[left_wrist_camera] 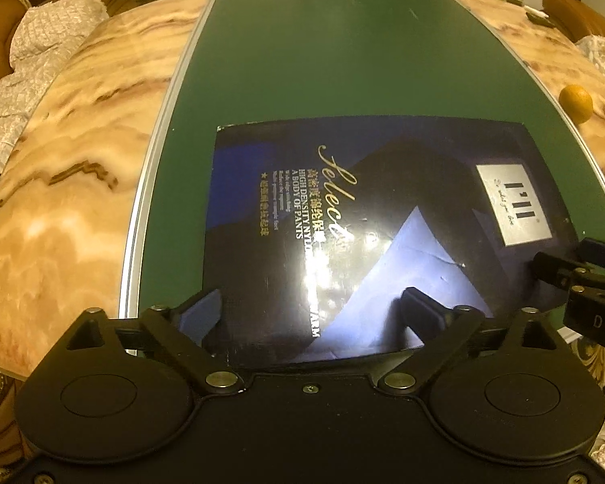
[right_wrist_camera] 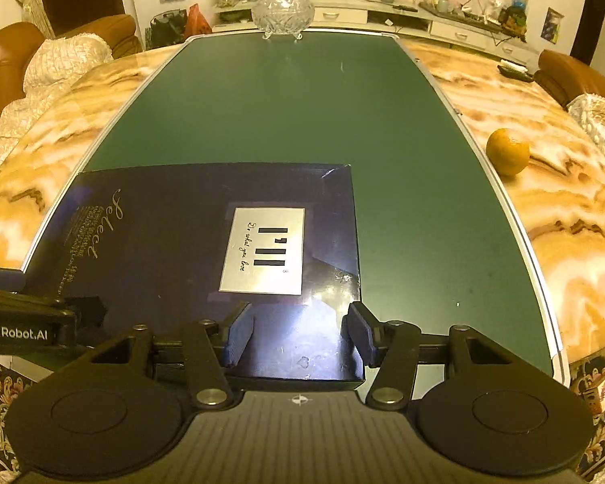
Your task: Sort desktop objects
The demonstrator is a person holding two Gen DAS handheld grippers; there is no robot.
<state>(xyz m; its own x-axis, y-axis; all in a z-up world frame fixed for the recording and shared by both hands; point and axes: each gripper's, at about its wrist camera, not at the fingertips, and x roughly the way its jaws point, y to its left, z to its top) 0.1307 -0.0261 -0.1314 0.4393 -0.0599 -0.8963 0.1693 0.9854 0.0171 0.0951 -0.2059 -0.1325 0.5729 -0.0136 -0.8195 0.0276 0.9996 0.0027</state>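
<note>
The flat dark box (right_wrist_camera: 205,234) lies at the green mat's (right_wrist_camera: 286,113) near edge, far mat clear to the empty-looking glass bowl (right_wrist_camera: 283,12), under the wide-open left gripper (left_wrist_camera: 310,310) and narrower, empty right gripper (right_wrist_camera: 298,334).

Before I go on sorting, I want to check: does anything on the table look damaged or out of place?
The flat dark box has a creased far right corner. The orange lies alone on the marble table, off the green mat.

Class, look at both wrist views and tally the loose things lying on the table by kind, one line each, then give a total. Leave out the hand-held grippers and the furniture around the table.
Flat dark box: 1
Orange fruit: 1
Lidded glass bowl: 1
Dark item at the far right edge of the table, too small to name: 1
Total: 4
</note>
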